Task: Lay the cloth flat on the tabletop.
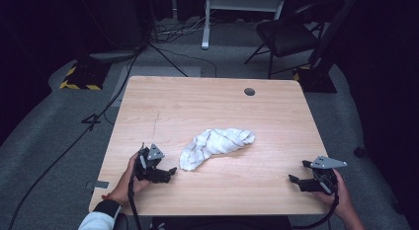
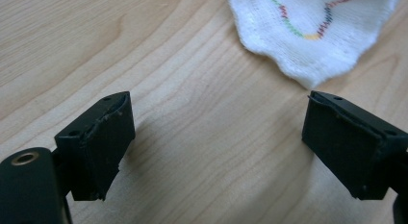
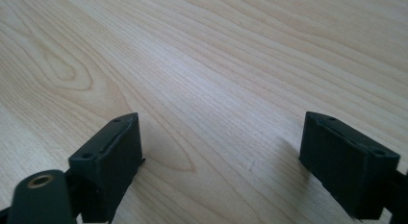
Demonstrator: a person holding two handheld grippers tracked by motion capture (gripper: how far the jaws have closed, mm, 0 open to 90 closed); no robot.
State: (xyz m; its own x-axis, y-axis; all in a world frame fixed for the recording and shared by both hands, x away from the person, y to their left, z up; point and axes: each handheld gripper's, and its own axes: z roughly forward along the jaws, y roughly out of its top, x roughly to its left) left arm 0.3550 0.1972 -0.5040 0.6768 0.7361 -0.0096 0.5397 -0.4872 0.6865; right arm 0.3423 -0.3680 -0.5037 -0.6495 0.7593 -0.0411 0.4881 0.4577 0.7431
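Cloth (image 1: pixel 216 145) lay bunched mid-worktop, both claws spread and holding nothing.
White cloth with striped stitching sat crumpled, roughly centred on the worktop (image 1: pixel 207 101), a bit toward the near edge. Left claw (image 1: pixel 167 172) rested low near the near-left corner, jaws apart, aimed at the cloth's near end (image 2: pixel 308 41), just short of it, likely lined up for a hem pinch. Right claw (image 1: pixel 298 172) sat by the near-right corner, jaws wide, well apart from the cloth, over bare wood; probably waiting its turn.
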